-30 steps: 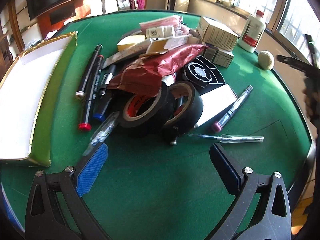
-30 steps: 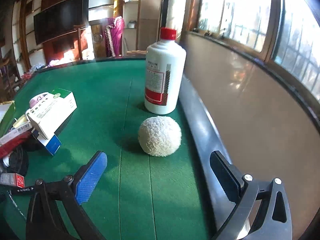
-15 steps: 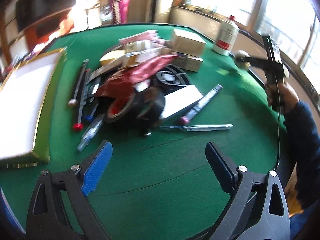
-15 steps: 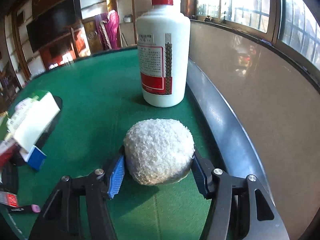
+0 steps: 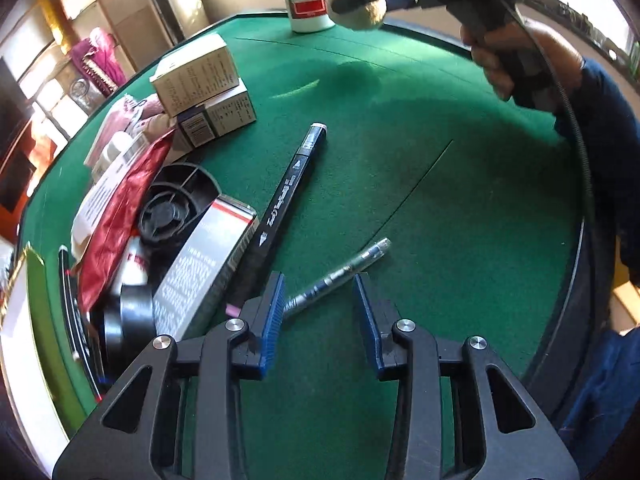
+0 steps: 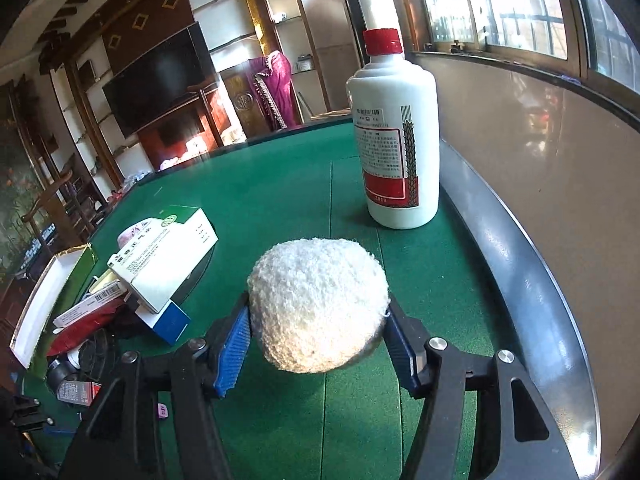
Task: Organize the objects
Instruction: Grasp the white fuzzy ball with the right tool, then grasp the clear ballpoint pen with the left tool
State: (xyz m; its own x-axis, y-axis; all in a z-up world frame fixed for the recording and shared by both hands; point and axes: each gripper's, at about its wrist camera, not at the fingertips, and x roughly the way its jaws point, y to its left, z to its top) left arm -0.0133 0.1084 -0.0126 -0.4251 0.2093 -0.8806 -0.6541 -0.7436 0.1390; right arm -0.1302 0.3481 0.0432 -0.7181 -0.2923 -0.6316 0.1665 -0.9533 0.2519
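Note:
My right gripper (image 6: 316,312) is shut on a fuzzy white ball (image 6: 318,306) and holds it above the green felt table (image 6: 280,184). The ball in that gripper also shows in the left wrist view (image 5: 360,4), at the far side. My left gripper (image 5: 318,296) is low over the table, half closed but empty. A clear ballpoint pen (image 5: 340,276) lies on the felt with its near end between the fingertips, touching the left pad. A black marker (image 5: 280,208) lies just left of it.
A pile of boxes (image 5: 200,76), a red pouch (image 5: 116,216), a black fan part (image 5: 172,208), a white box (image 5: 204,268) and tape (image 5: 128,316) lies at the left. A white bottle (image 6: 394,136) stands near the table rim (image 6: 520,280). A green-edged tray (image 6: 44,300) sits at the far left.
My right gripper has lifted the ball off the felt. My left gripper has moved forward and right to the clear pen and narrowed its jaws around it.

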